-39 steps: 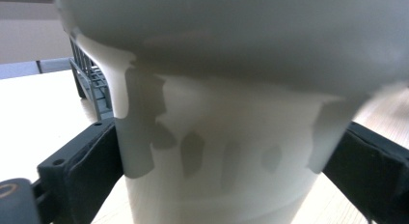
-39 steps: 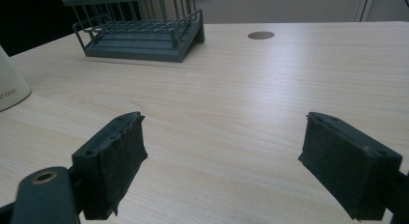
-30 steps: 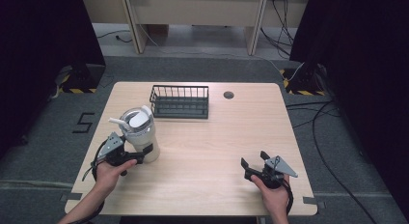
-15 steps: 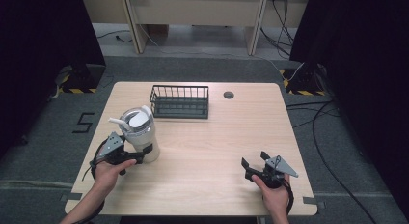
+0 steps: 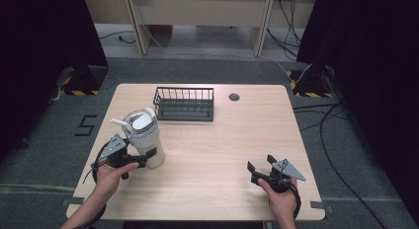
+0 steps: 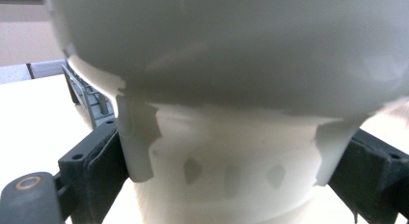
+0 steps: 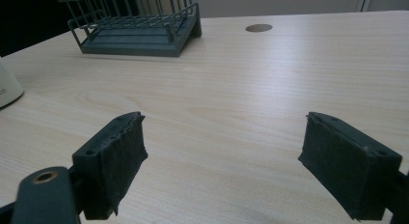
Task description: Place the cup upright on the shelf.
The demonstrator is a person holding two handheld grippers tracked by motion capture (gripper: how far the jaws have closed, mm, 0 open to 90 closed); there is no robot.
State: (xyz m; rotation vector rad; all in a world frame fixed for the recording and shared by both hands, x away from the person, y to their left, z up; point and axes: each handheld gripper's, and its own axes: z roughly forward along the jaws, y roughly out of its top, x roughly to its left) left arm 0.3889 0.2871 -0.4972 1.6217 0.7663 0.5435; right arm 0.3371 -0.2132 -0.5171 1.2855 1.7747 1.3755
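tumbler (image 5: 145, 138) base blurred, clamped by left gripper (image 5: 143, 156); right gripper (image 5: 260, 166) wide.

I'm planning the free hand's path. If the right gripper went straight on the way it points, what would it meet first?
Probably bare table: the right gripper is open, with only wood ahead of its jaws. The wire basket sits far off to the left of that line; depth is hard to judge.
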